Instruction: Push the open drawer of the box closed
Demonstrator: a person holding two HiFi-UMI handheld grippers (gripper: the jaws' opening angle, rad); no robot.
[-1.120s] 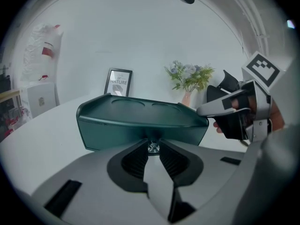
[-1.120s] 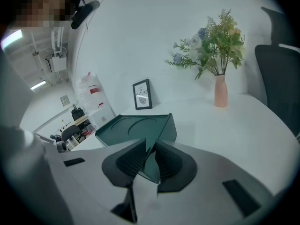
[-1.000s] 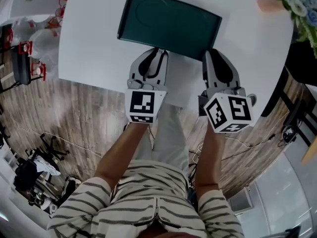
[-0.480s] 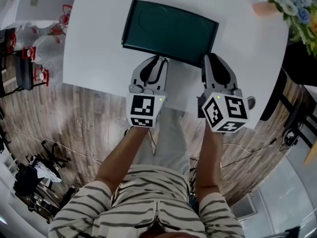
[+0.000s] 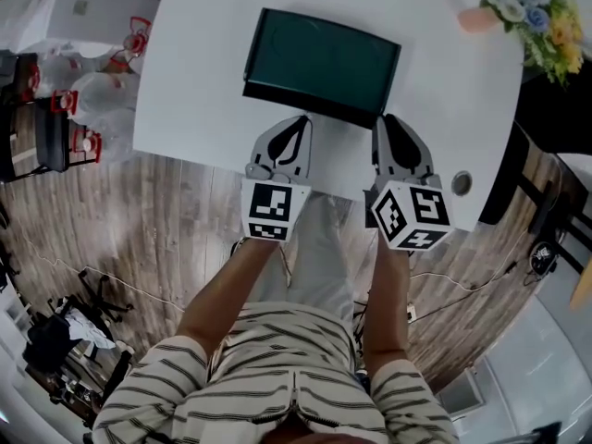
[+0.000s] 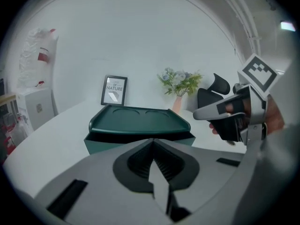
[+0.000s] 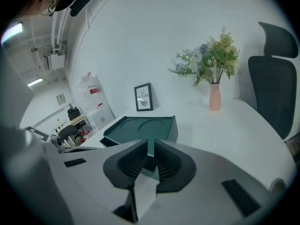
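Note:
A dark green box [image 5: 322,60] with a tray-shaped lid lies on the white round table [image 5: 203,72]. In the left gripper view its drawer front [image 6: 101,143] shows under a dark gap below the lid [image 6: 138,120] and sticks out slightly. My left gripper [image 5: 301,121] is shut, its tip at the box's near face, left of centre. My right gripper [image 5: 386,120] is shut too, at the near right corner. Each gripper view has the box just beyond shut jaws: left gripper [image 6: 153,142], right gripper [image 7: 149,144], box [image 7: 140,127]. Whether the tips touch the box I cannot tell.
A pink vase of flowers [image 5: 518,3] stands at the table's far right, and a framed picture [image 6: 114,90] behind the box. A dark office chair [image 7: 276,93] is at the right. A round grommet [image 5: 462,183] sits near the table's front edge. Bags [image 5: 83,91] crowd the floor at left.
Box and both grippers sit lower in the head view than a second ago, so the head camera has shifted. The grippers stay shut at the box's near face.

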